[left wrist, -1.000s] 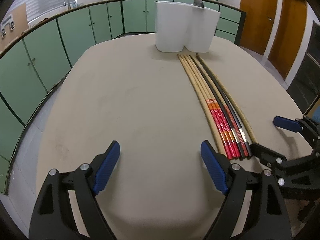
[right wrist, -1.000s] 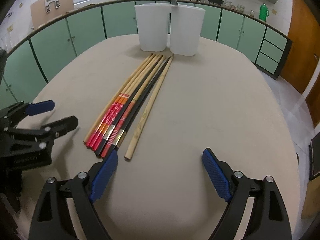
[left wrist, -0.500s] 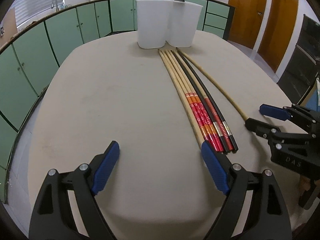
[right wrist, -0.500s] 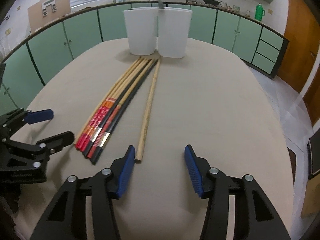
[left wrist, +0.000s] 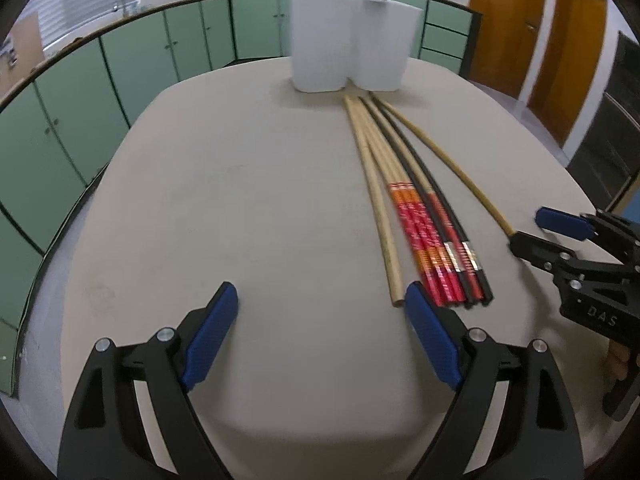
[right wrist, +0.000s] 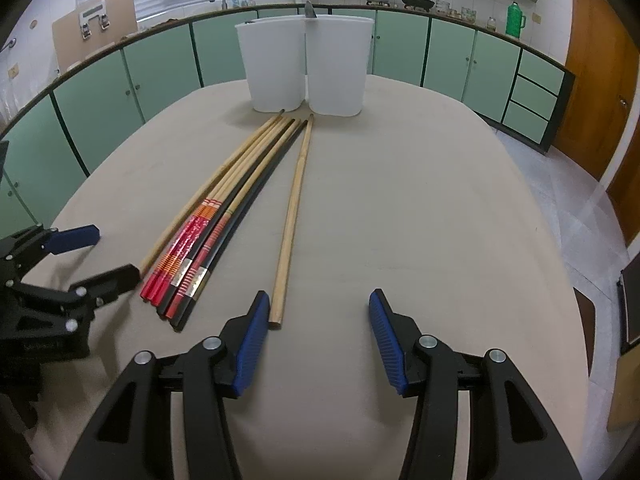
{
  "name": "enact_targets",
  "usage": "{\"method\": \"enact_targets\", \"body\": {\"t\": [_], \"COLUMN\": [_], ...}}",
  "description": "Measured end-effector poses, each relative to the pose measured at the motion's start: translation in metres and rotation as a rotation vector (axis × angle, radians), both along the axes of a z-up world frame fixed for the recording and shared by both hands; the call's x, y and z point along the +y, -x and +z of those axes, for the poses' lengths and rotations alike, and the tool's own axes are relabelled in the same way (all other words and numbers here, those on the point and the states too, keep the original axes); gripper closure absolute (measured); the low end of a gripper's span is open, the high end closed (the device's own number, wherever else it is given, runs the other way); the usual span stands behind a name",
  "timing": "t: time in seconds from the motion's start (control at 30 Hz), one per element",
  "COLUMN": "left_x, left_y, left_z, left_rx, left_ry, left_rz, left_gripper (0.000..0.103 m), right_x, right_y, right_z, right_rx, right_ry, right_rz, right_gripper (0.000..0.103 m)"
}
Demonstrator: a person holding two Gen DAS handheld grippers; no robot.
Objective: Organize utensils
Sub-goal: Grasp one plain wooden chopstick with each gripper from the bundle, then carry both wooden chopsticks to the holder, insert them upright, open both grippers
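Utensil (right wrist: 309, 10) in white holder (right wrist: 336, 64) mostly hidden, chopsticks (right wrist: 224, 208) blurred in left view

We see both fisheye views evenly lit by soft indoor light, with straight green cabinet fronts (right wrist: 100, 92) bowed at dark vignetted corners, motion blur smearing the red-and-orange patterned chopsticks (left wrist: 424, 240) in the left wrist view, and faint shadows under the white plastic utensil holder (right wrist: 304, 64).
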State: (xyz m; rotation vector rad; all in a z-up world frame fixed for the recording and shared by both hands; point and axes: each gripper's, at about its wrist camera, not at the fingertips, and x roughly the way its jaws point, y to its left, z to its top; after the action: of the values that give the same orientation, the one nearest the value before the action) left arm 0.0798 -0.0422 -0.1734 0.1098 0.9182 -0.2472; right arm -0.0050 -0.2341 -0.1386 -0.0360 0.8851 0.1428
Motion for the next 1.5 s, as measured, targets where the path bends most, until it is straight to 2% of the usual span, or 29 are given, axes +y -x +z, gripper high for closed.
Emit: {"method": "enact_targets", "body": {"t": [0.17,0.23,0.33,0.4,0.43,0.47,0.6,0.67,0.83,0.97,1.1,1.5], "left_x": [-0.009,-0.013,-0.014,-0.016,-0.017,-0.018,-0.022,-0.021,-0.018,-0.013,-0.005,0.009], "left_y": [0.000,0.000,-0.001,0.000,0.000,0.001,0.001,0.000,-0.001,0.000,0.003,0.004], "left_z": [-0.001,0.000,0.001,0.001,0.002,0.002,0.002,0.002,0.003,0.013,0.037,0.137], "left_rx": [0.001,-0.005,-0.012,-0.017,-0.020,-0.022,-0.028,-0.022,-0.020,-0.040,-0.094,-0.334], "left_ry": [-0.017,-0.010,0.002,0.004,0.006,0.005,0.004,0.023,0.039,0.045,0.048,0.080], "left_rz": [-0.014,-0.029,-0.039,-0.046,-0.053,-0.059,-0.073,-0.076,-0.067,-0.058,-0.053,-0.072], "left_gripper": [0.021,0.028,0.041,0.057,0.062,0.070,0.090,0.096,0.097,0.097,0.097,0.097], "right_x": [0.004,0.004,0.001,-0.001,-0.001,-0.001,-0.002,-0.003,-0.006,-0.006,-0.012,-0.035], "right_y": [0.003,0.001,0.000,-0.001,-0.001,-0.002,-0.002,-0.002,0.000,0.002,0.001,-0.013], "right_z": [0.000,0.000,0.000,0.000,0.000,-0.001,-0.001,-0.001,0.002,0.011,0.026,0.114], "right_rx": [-0.004,-0.004,-0.003,-0.003,-0.003,-0.001,0.001,0.001,-0.009,-0.041,-0.069,-0.225], "right_ry": [-0.006,-0.007,-0.024,-0.039,-0.043,-0.048,-0.061,-0.070,-0.090,-0.069,-0.092,-0.122], "right_rz": [0.022,0.024,0.018,0.018,0.019,0.022,0.025,0.025,0.021,0.033,0.035,0.058], "right_gripper": [0.051,0.052,0.062,0.079,0.084,0.095,0.096,0.096,0.097,0.097,0.097,0.097]}}
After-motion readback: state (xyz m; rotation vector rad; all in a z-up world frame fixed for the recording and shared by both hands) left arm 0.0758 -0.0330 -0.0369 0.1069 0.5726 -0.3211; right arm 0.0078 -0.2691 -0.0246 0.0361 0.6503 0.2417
